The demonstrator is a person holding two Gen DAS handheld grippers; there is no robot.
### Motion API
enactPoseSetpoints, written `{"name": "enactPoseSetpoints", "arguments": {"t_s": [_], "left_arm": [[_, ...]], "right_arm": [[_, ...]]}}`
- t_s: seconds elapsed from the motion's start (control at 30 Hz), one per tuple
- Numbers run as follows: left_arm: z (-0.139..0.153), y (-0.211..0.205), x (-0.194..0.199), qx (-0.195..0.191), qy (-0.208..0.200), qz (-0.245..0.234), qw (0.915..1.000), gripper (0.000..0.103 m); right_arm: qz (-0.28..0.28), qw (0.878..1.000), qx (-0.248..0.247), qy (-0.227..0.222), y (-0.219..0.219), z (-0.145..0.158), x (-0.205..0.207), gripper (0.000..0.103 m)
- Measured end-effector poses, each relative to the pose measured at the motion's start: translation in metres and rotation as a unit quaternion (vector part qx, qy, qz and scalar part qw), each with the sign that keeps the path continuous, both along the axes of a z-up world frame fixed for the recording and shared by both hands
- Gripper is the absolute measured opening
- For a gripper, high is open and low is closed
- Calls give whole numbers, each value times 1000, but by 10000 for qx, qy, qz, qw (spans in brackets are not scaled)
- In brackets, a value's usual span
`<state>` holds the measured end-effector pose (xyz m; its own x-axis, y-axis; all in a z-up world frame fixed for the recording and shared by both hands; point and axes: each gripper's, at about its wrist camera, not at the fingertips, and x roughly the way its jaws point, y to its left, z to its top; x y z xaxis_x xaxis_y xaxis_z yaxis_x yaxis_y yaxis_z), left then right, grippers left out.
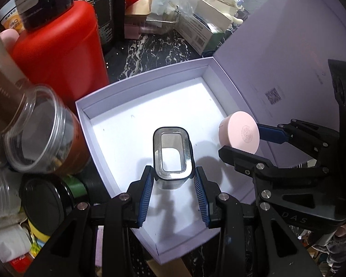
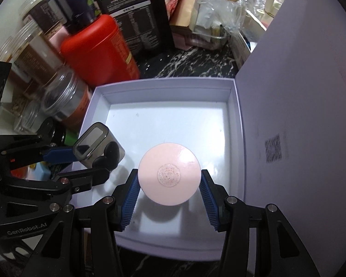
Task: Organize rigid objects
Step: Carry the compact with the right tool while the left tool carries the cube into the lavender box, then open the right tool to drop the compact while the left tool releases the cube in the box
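Note:
My left gripper is shut on a small clear rectangular container with a dark rim, held above the white floor of an open lavender box. The same container shows at the left of the right wrist view, between the left gripper's blue pads. My right gripper is shut on a round pink jar, also over the box. In the left wrist view that pink jar hangs at the box's right side, next to the raised lid.
A red canister and clear plastic jars crowd the box's left side. A black-lidded jar sits lower left. Dark packages, plastic bags and a cream kettle stand behind on the dark marble counter.

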<state>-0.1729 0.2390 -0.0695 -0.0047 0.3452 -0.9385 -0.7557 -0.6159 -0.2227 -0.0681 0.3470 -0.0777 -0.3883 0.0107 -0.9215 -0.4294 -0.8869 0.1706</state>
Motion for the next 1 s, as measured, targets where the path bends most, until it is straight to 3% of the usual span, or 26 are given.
{"name": "enactPoseSetpoints", "arguments": {"t_s": [0.67, 1.0], "left_arm": [[-27, 19, -28, -475, 195, 245, 9984, 35], [-21, 21, -31, -720, 665, 334, 9946, 36]], "right_arm": [[23, 9996, 242, -172, 19, -24, -28, 51], [-106, 9990, 395, -157, 5, -21, -19, 66]]}}
